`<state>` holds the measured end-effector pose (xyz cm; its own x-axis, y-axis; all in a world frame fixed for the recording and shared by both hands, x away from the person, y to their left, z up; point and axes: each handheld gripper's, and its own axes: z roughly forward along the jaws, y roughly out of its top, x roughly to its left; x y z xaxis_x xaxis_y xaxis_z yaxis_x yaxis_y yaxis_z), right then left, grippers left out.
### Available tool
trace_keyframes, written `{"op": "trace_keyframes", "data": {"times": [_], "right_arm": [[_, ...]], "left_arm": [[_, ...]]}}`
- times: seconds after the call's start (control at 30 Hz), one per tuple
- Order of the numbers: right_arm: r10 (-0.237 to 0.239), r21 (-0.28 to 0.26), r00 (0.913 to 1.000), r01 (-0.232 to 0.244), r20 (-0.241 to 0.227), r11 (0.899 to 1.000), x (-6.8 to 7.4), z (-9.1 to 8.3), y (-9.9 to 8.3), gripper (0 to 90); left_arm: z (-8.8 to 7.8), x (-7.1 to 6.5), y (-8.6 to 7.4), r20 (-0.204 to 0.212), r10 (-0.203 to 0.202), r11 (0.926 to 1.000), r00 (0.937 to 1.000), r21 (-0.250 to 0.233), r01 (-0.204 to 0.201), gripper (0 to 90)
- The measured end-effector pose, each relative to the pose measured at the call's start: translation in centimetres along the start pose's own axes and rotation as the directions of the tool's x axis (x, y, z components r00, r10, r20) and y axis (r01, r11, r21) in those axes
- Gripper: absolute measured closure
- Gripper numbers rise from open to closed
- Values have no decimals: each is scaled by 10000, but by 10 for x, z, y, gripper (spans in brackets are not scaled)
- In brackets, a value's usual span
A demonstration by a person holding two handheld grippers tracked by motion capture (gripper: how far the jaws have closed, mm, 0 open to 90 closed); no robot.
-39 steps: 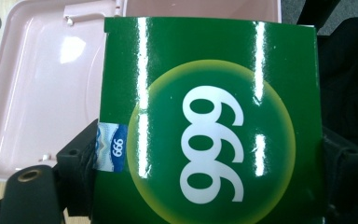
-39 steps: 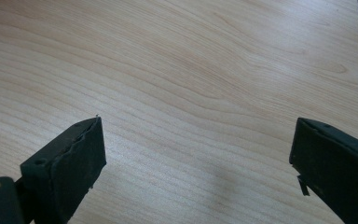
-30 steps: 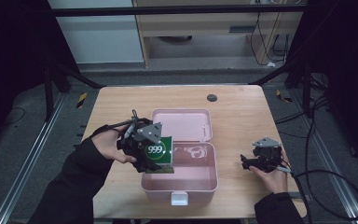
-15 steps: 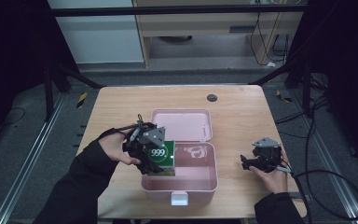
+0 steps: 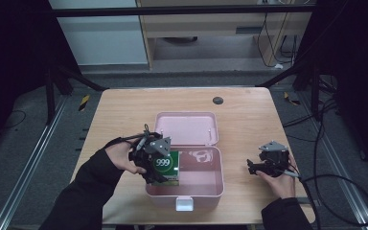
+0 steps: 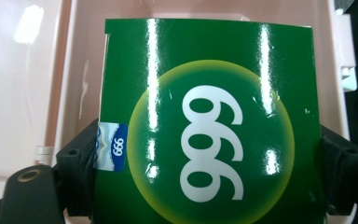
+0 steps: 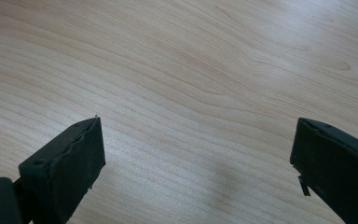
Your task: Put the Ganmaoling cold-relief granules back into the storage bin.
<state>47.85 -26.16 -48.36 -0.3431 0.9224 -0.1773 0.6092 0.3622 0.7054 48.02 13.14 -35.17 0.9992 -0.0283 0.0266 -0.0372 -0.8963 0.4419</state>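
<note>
The left hand-held gripper pinched a green carton marked "999" by its two side edges, holding it upright over the left end of an open pink lidded box; in the left gripper view the carton sat between both jaws, the box's pale wall behind it. The right hand-held gripper rested spread and empty on the wooden surface, right of the box.

1. Both forearms wear black sleeves.
2. The left gripper is black, topped by a grey three-cornered plate.
3. The right gripper is black too, with a dark cable looping right.
4. The jaws show screw holes.
</note>
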Motion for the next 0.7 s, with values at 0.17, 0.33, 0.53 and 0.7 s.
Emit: {"op": "trace_keyframes", "data": {"times": [0.17, 0.33, 0.53, 0.7], "right_arm": [[-24, 11, 10000, 24, 11, 10000, 0, 1, 0, 32], [48, -4, 10000, -48, -43, 10000, 0, 1, 0, 30], [10, -6, 10000, -10, -27, 10000, 0, 0, 0, 27], [-36, 100, 10000, 37, -43, 9999, 1, 1, 0, 21]], "left_arm": [[9, 0, -5, 96, -169, 9999, 9998, 12, 169, 144], [16, 0, -6, 85, -105, 9998, 9999, 195, 103, 142], [26, -1, -12, 149, -314, 9994, 9994, 160, 311, 139], [32, 0, -14, 159, -320, 9986, 9994, 428, 313, 132]]}}
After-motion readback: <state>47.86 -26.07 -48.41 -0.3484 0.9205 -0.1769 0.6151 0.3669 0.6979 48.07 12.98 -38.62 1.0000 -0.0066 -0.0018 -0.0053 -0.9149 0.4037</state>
